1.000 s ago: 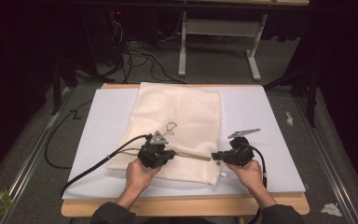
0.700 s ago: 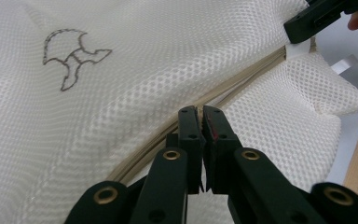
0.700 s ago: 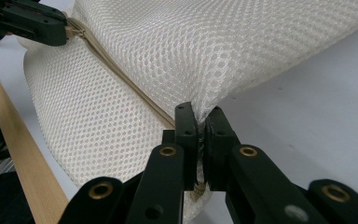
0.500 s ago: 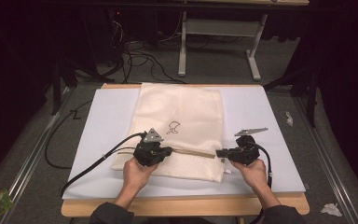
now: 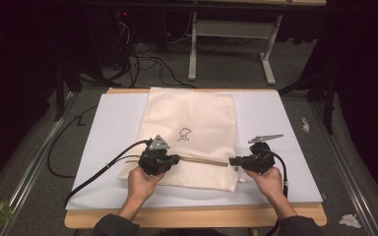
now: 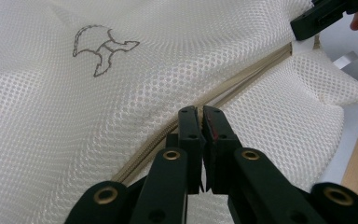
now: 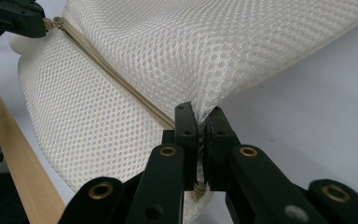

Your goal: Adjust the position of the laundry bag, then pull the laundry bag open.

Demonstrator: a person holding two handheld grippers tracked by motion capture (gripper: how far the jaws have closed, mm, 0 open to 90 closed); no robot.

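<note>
A cream mesh bag (image 5: 192, 137) lies down the middle of the desk (image 5: 197, 216), reaching from the far edge almost to the near one, and blocks any straight sweep across the centre. Open white sheet (image 5: 113, 128) runs along the left edge, crossed near the front left corner by the left gripper (image 5: 173, 158)'s black cable (image 5: 98, 174). A wider bare strip lies along the right edge, from the far right corner to the near one. The right gripper (image 5: 232, 161) sits at the bag's right side, the left gripper on its near left part; between them the tan zipper (image 5: 204, 160) spans the mesh. A narrow bare band borders the near edge.
</note>
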